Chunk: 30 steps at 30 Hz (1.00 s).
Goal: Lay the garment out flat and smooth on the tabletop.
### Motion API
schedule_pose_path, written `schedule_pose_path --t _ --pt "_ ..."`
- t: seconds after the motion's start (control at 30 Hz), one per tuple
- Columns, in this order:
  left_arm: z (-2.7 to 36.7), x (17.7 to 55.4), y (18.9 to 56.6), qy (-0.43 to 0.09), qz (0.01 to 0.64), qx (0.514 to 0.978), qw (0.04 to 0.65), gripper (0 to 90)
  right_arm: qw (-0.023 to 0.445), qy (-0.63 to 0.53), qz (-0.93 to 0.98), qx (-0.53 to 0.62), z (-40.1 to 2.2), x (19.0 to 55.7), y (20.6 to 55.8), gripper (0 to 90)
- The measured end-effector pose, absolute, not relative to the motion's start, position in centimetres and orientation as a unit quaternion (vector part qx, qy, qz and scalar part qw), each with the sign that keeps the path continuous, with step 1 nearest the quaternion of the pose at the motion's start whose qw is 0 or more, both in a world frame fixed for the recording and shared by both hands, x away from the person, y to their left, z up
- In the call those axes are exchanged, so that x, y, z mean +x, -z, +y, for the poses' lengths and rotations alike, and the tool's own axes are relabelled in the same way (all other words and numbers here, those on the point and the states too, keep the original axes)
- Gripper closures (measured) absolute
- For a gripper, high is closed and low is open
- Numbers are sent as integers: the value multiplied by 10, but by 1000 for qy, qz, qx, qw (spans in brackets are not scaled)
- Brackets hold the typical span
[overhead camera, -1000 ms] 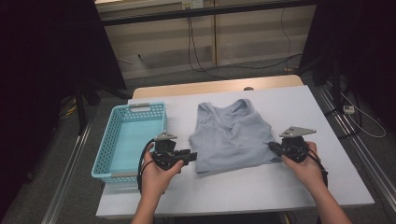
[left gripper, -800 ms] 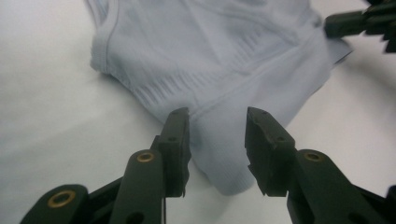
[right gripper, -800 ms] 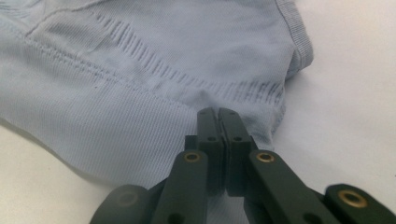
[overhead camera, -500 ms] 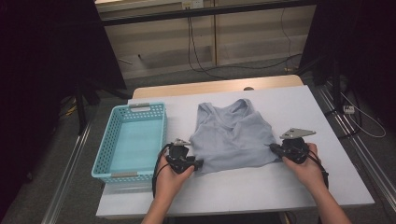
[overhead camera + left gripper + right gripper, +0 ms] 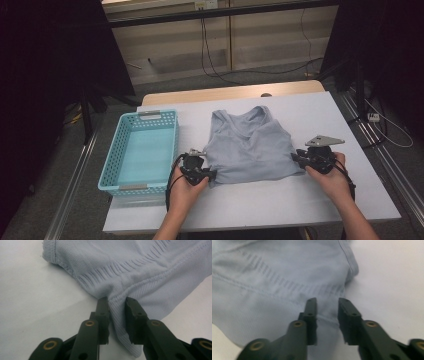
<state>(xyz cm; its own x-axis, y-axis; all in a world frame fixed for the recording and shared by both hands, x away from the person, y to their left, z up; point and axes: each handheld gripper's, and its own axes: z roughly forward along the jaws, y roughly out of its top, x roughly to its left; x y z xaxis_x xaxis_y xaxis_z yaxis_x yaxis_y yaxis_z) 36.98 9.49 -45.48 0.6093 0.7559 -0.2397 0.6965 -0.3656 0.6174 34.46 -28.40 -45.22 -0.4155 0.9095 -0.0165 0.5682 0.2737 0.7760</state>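
Garment (image 5: 250, 147) of ribbed pale-blue knit, no legible label, beside basket (image 5: 140, 150).

No words to read here.
You can look at the shirt, basket and table, but none shows letters or numbers.

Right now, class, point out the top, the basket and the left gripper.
top (image 5: 250, 145), high view, middle of its light blue fabric.
basket (image 5: 113, 162), high view, its left wall.
left gripper (image 5: 117, 305), left gripper view, midway between its fingertips.
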Motion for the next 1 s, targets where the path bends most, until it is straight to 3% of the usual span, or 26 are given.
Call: schedule_pose_path --t 0.13,0.43,0.5,0.7,0.83,1.0 --pt "94 370 453 -31 443 825 349 822 246 -366 756 483 -277 349 448 595" --pt "98 371 441 -23 446 820 357 834 229 -353 752 508 -277 374 457 643" --pt "98 371 441 -23 444 821 357 834 220 -339 763 504 -275 383 463 865" --pt "102 372 433 -24 444 815 371 835 230 -333 770 493 -274 384 452 891" --pt "97 371 431 -29 434 816 381 835 261 -345 758 488 -280 388 432 893" --pt "92 373 434 -27 430 815 388 832 262 -334 753 503 -283 403 437 893"
